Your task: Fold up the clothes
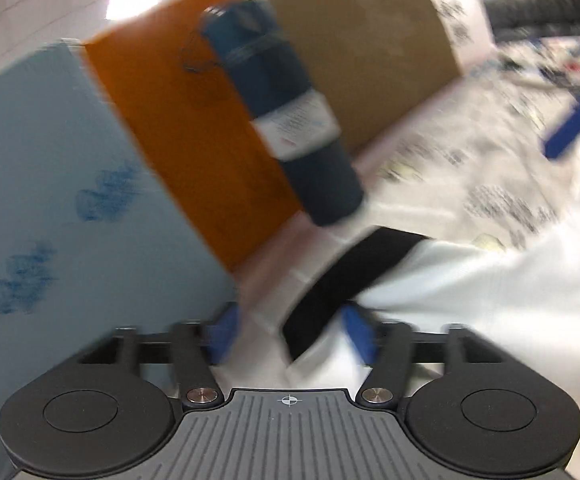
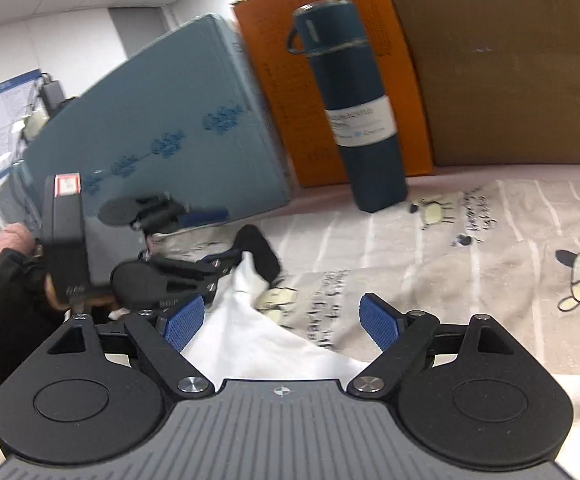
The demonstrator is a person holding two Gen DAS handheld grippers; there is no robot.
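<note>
The white cloth garment with a black band (image 2: 250,332) lies on the beige cartoon-print sheet (image 2: 469,280), its black end toward 11 o'clock in the right wrist view. The left gripper (image 1: 290,332) straddles that band, jaws released (view blurred). The right gripper (image 2: 282,320) stands parted over white fabric, gripping nothing. A tall dark-blue steel flask (image 2: 349,104) stands at 12 o'clock.

surface: printed beige sheet (image 2: 489,264) | on it: white garment (image 2: 258,344), blue flask (image 2: 353,112) upright, boxes behind

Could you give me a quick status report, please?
Left hand-held gripper open, black cuff between jaws. Right hand-held gripper open over white garment, unfolded. Blue flask stands beyond, apart.
</note>
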